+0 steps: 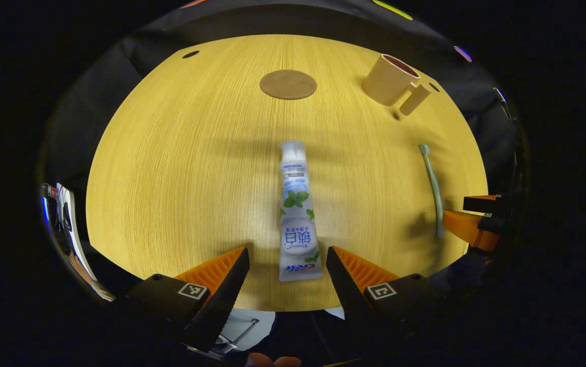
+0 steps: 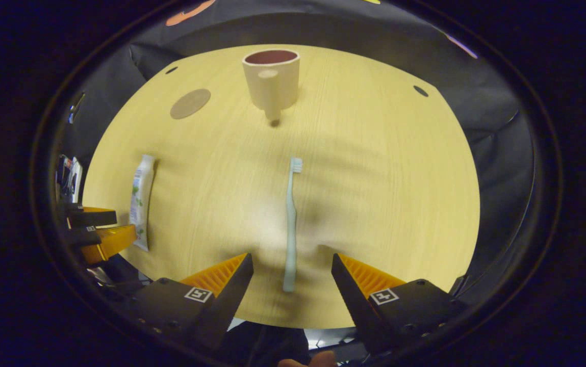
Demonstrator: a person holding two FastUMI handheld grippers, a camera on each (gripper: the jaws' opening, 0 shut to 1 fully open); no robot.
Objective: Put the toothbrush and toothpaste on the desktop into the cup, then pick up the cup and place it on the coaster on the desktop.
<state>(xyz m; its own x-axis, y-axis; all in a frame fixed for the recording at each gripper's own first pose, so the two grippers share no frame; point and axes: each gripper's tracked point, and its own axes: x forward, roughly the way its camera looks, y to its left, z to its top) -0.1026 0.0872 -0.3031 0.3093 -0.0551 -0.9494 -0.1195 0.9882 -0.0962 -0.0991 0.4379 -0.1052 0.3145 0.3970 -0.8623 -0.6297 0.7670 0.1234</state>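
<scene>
A white toothpaste tube (image 1: 297,209) lies flat on the wooden desktop (image 1: 180,168), cap pointing away. My left gripper (image 1: 287,255) is open, its orange fingers on either side of the tube's crimped end. A pale green toothbrush (image 2: 290,224) lies bristles away, its handle end between the open fingers of my right gripper (image 2: 289,261). The beige cup (image 2: 271,81) stands upright far ahead, handle toward the camera. A round brown coaster (image 1: 287,84) sits at the far middle of the desk. In the left gripper view the toothbrush (image 1: 433,186) and cup (image 1: 392,79) lie to the right.
The other gripper's orange fingers (image 1: 468,224) show at the right edge of the left gripper view, and at the left edge (image 2: 101,237) of the right gripper view beside the toothpaste tube (image 2: 141,199). Small dark holes (image 2: 420,90) mark the desk's far corners.
</scene>
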